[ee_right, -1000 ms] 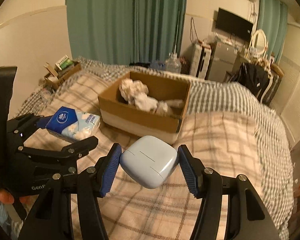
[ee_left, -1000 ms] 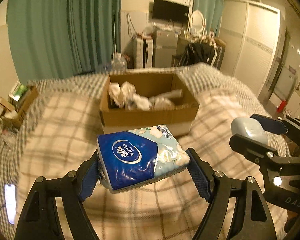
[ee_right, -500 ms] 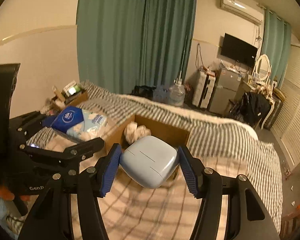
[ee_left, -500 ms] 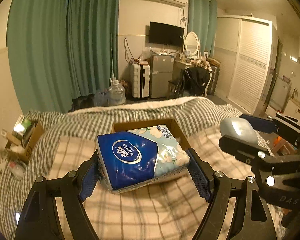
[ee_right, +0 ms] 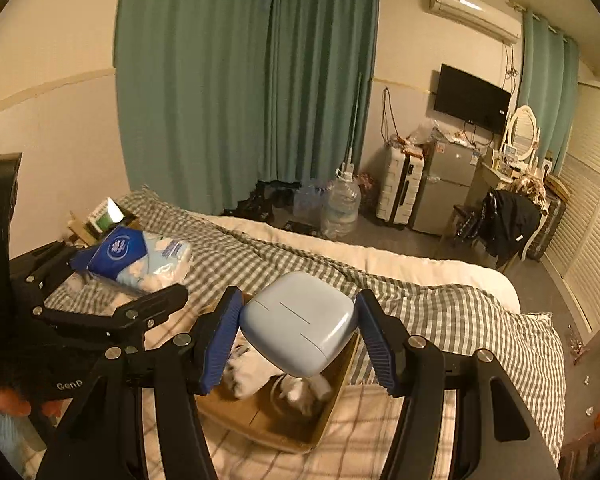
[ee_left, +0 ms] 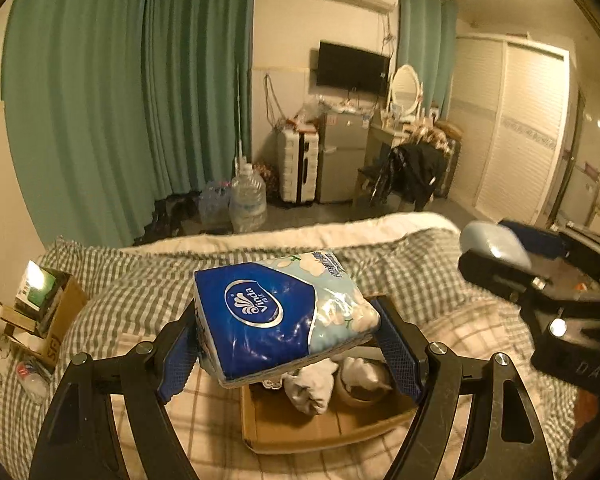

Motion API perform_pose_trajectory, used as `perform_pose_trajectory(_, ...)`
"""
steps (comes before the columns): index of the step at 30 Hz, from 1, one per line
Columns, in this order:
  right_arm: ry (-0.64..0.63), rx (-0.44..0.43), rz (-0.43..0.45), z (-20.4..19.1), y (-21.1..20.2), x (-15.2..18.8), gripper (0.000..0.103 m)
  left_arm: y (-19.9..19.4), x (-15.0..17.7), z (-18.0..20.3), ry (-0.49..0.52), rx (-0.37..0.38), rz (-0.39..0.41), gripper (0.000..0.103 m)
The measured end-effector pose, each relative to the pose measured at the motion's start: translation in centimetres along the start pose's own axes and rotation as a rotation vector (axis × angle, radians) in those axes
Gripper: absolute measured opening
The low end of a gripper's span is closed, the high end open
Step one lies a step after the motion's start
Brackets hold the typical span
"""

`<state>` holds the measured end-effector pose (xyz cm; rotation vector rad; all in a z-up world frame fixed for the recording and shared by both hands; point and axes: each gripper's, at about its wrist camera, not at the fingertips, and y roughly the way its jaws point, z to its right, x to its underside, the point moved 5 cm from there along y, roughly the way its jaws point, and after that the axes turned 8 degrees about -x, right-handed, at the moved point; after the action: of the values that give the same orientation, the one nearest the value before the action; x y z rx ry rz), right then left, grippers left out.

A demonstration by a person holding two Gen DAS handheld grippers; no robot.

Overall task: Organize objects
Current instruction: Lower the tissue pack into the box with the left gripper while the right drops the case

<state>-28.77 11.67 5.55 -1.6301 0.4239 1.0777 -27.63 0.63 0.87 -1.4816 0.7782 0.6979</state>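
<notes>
Left gripper (ee_left: 288,344) grasps tissue pack (ee_left: 284,312), right gripper (ee_right: 296,340) grasps blue case (ee_right: 300,320), both above box (ee_left: 324,420); drop-off remains.

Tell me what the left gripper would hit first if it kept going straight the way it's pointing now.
Probably the checked bedding past the cardboard box. The left gripper, holding the tissue pack, points above the box, which sits low in view. Depth is unclear.
</notes>
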Motion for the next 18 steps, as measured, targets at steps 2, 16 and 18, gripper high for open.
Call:
perform_pose_trajectory(2,0.008,-0.001,-0.025,1.0,2.2,0.2,0.058,2.2,0.7,0.2,0.003,-0.002,-0.036,0.082)
perform_pose_trajectory(16,0.057,-0.013,-0.207,4.7,14.2,7.7,0.058,12.8,7.0,2.6,0.067,-0.002,-0.196,0.082)
perform_pose_trajectory(18,0.053,-0.009,-0.222,5.0,15.2,8.5,0.058,13.5,7.5,2.7,0.072,0.001,-0.2,0.084)
